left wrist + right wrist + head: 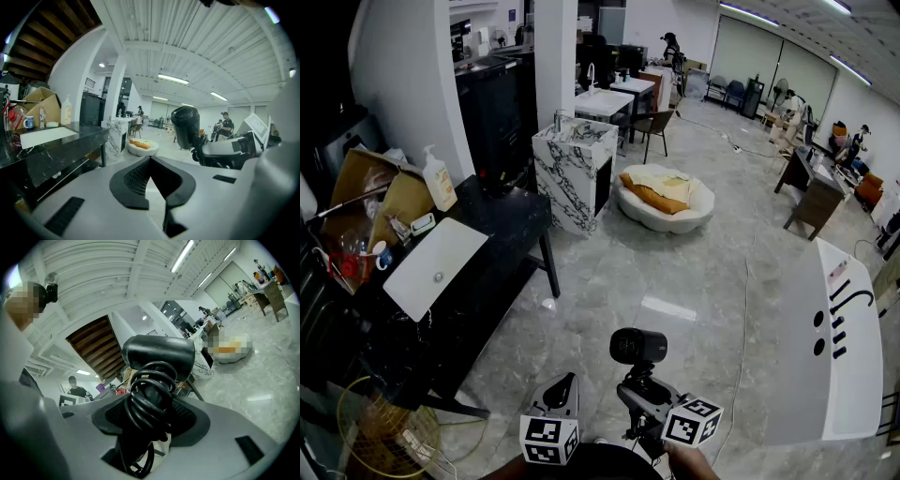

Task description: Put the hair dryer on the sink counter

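The black hair dryer (637, 346) stands upright above the floor, its cord wound round the handle, and my right gripper (641, 384) is shut on that handle. In the right gripper view the hair dryer (159, 355) fills the middle, with the coiled cord pressed between the jaws of the right gripper (150, 416). My left gripper (564, 384) hangs beside it to the left, shut and holding nothing. The left gripper view shows the hair dryer (185, 126) off to its right. The white marble sink counter (570, 173) with its faucet stands well ahead across the floor, also visible as the sink counter (114, 131).
At the left a black table (502, 220) carries a white board (436, 267), a soap bottle (440, 180) and a cardboard box (370, 192). A cushioned pet bed (664, 199) lies beyond the counter. A white panel (820, 352) stands at the right, a wire basket (384, 436) at the bottom left.
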Demonstrator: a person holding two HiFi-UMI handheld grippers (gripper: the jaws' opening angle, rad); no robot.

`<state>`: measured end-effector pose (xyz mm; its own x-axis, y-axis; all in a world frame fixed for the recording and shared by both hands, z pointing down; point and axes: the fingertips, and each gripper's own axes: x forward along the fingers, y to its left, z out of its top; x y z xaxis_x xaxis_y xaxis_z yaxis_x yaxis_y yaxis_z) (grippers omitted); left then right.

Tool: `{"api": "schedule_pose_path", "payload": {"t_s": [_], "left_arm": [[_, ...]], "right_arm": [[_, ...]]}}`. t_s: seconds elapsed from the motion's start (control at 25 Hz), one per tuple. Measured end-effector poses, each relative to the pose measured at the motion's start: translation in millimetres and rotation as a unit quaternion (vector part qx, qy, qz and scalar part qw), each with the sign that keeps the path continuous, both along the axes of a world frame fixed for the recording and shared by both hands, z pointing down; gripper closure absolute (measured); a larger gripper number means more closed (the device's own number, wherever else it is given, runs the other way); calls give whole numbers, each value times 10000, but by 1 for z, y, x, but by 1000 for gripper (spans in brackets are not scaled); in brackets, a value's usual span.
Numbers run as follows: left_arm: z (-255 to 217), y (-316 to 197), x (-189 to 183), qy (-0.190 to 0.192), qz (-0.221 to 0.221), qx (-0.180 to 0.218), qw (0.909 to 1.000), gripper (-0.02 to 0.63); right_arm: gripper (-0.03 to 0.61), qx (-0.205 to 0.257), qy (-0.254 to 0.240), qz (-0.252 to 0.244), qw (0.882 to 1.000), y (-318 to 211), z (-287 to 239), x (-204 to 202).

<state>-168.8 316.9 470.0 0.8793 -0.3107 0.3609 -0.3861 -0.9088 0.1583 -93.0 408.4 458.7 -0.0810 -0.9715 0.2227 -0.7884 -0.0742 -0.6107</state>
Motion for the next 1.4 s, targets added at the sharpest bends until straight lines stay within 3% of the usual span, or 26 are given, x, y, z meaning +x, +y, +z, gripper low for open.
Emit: {"api": "schedule_pose_path", "payload": {"t_s": [0.76, 1.4], "left_arm": [[3, -27, -10, 0, -140, -48, 9999, 607], [-4, -131, 13, 0, -322, -24, 9995, 607]], "right_arm": [[324, -91, 40, -95, 9999, -30, 3, -6], [324, -221, 81, -245, 9994, -143, 4, 22]]}}
